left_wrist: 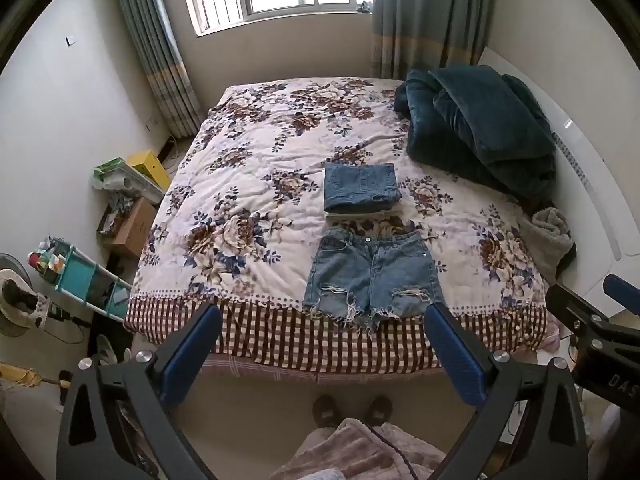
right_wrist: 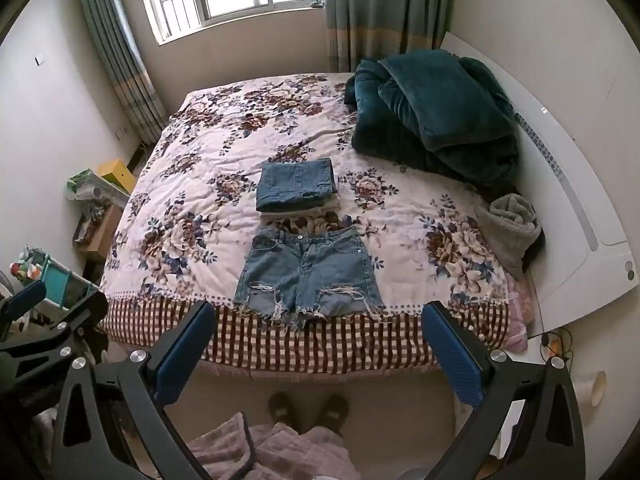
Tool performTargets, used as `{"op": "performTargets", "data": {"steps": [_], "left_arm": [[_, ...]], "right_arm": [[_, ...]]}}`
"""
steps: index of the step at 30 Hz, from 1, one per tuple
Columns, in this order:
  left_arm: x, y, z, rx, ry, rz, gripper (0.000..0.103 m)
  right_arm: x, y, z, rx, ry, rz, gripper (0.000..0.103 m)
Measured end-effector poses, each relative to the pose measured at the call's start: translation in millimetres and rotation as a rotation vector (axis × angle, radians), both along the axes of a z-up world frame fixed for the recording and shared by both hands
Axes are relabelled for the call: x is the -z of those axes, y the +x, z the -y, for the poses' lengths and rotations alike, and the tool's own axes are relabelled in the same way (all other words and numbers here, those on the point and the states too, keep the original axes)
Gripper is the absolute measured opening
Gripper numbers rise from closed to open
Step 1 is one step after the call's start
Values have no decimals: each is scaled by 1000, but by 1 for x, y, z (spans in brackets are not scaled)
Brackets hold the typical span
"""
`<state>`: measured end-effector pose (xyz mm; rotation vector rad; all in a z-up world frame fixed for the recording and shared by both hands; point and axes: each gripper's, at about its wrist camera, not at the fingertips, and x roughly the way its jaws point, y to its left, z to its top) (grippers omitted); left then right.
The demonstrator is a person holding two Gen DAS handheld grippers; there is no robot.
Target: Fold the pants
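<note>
- Both grippers, left gripper [left_wrist: 322,334] and right gripper [right_wrist: 318,330], hung with jaws spread wide and empty, low in frame.
- Frayed denim shorts [left_wrist: 372,276] lay flat at centre on the floral bedspread [left_wrist: 240,184], below the folded jeans stack [left_wrist: 360,192].
- A clean fold probably called for pinching one side at waistband and hem together.

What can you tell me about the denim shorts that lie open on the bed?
The denim shorts are light blue, faded, with ripped patches on both legs and frayed hems. They lie flat and unfolded, front side up, waistband toward the window, hems at the near edge of the floral bedspread. A button and front pockets show. Just beyond the waistband sits a folded stack of clothes. Neither gripper touches them.
</note>
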<state>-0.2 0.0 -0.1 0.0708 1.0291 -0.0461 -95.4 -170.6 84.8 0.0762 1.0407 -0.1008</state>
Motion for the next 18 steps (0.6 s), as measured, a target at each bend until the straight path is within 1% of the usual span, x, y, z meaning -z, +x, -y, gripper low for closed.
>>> {"op": "performTargets", "data": {"steps": [18], "left_arm": [[0, -1, 2, -2, 11, 0, 103]], "right_arm": [[2, -7, -3, -2, -5, -14, 103]]}}
